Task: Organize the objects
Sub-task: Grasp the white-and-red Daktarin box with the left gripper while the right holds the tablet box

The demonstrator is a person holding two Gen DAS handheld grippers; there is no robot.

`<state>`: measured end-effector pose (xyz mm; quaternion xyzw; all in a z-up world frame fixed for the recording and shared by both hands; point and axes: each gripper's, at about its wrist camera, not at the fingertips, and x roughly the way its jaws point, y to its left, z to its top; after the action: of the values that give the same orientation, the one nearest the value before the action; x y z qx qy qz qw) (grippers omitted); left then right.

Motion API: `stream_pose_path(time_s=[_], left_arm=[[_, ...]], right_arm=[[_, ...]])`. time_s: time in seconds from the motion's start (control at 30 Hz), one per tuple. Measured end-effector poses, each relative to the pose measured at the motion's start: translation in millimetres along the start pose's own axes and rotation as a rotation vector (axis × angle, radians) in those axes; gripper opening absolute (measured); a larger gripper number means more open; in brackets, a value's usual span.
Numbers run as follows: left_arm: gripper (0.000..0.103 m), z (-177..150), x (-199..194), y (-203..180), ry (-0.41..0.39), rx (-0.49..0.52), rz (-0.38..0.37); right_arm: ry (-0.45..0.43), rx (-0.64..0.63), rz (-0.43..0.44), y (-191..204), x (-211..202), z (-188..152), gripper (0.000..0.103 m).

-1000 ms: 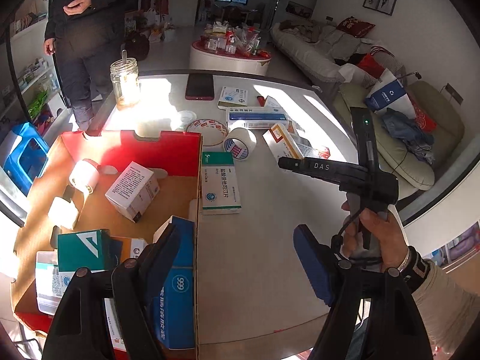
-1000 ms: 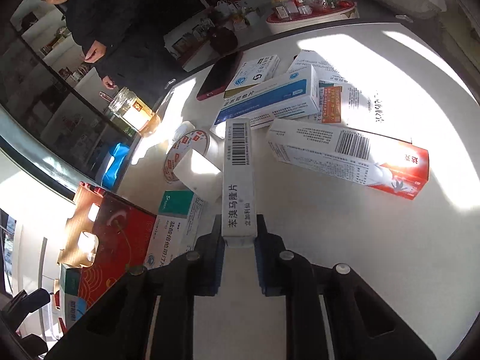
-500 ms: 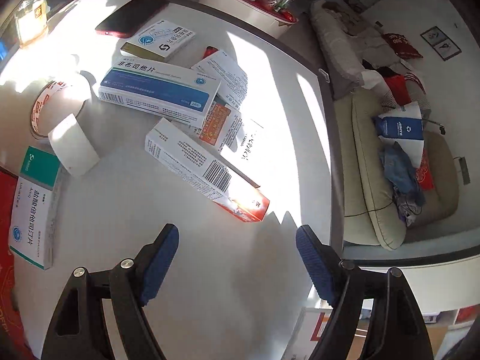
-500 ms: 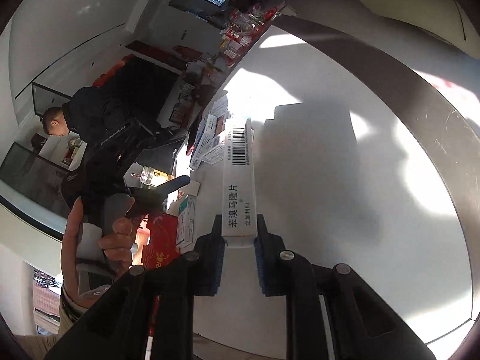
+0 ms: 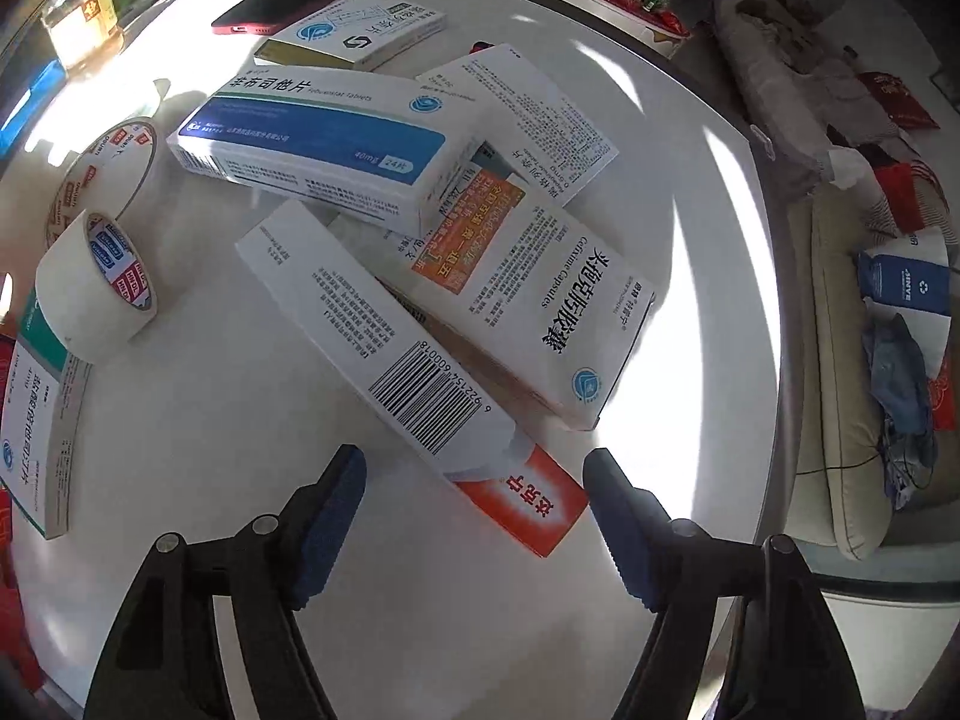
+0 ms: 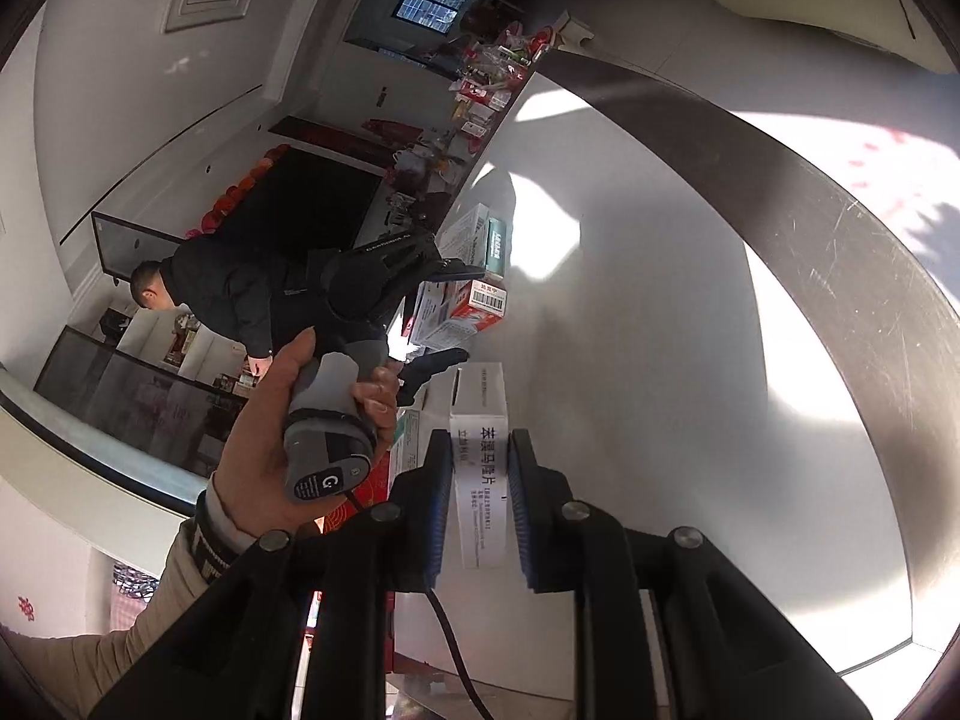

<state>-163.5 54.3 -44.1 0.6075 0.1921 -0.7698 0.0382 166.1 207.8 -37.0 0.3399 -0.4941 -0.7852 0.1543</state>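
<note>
Down at the bottom of the left wrist view, your left hand-held gripper [image 5: 474, 480] has just been closing, jaws apart astride the red-ended box [image 5: 414, 354] on the counter [image 5: 240, 540]. Right hand-held gripper [image 6: 479, 504] is clamped on a slim white box [image 6: 480, 456]. Next you squeeze squarely, I'd say.

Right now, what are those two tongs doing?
Left tongs: open, just been closing, red-ended box between them, untouched.
Right tongs: shut on narrow white box.
</note>
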Motion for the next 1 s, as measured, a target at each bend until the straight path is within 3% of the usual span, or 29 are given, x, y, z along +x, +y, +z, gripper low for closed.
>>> stream_pose_path(time_s=[0.07, 0.3, 0.63, 0.87, 1.0], left_arm=[[0.054, 1.5, -3.3, 4.4, 0.005, 0.011, -0.005], [0.035, -9.5, -17.1, 36.2, 0.019, 0.044, -0.130], [0.029, -44.5, -41.2, 68.4, 0.031, 0.131, -0.245], [0.027, -64.7, -74.5, 76.1, -0.062, 0.272, -0.258], [0.027, -67.5, -80.7, 66.6, -0.065, 0.300, -0.272]], right_arm=[[-0.005, 0.009, 0.009, -2.4, -0.9, 0.8, 0.019], [0.020, 0.002, -0.023, -5.5, 6.3, -0.5, 0.019], [0.060, -0.028, -0.056, -1.6, 15.5, -10.8, 0.018], [0.064, -0.034, -0.049, 2.2, 9.8, -14.8, 0.018], [0.070, -0.046, -0.051, 8.0, 9.0, -16.6, 0.018]])
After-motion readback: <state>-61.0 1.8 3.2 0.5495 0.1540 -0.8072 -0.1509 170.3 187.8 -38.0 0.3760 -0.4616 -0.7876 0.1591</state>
